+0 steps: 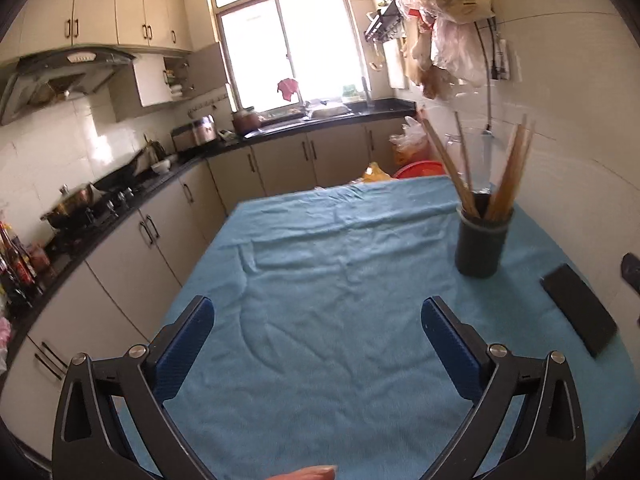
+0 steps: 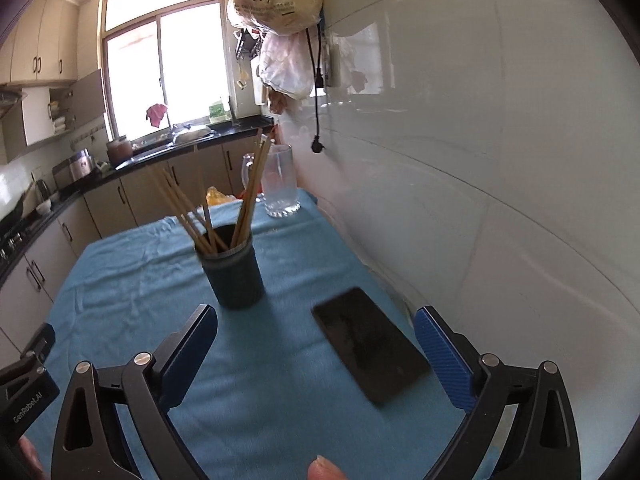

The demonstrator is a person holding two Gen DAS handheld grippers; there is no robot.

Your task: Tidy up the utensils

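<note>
Right wrist view: right gripper [image 2: 316, 356] spread wide, nothing between the jaws, above the blue cloth [image 2: 132, 292]. Chopsticks [image 2: 248, 200] stand fanned in the dark holder [image 2: 234, 276], mid-table ahead; black phone [image 2: 370, 354] lies flat just beside it, glass mug [image 2: 280, 184] behind near the wall. Left gripper [image 1: 318, 344] likewise spread and empty over bare cloth, holder well off to its right.

Risks, judged: the tall holder with leaning sticks looks top-heavy, so a sideways knock from a finger could tip it. A careless reach may drag the phone or bunch the loose cloth.
</note>
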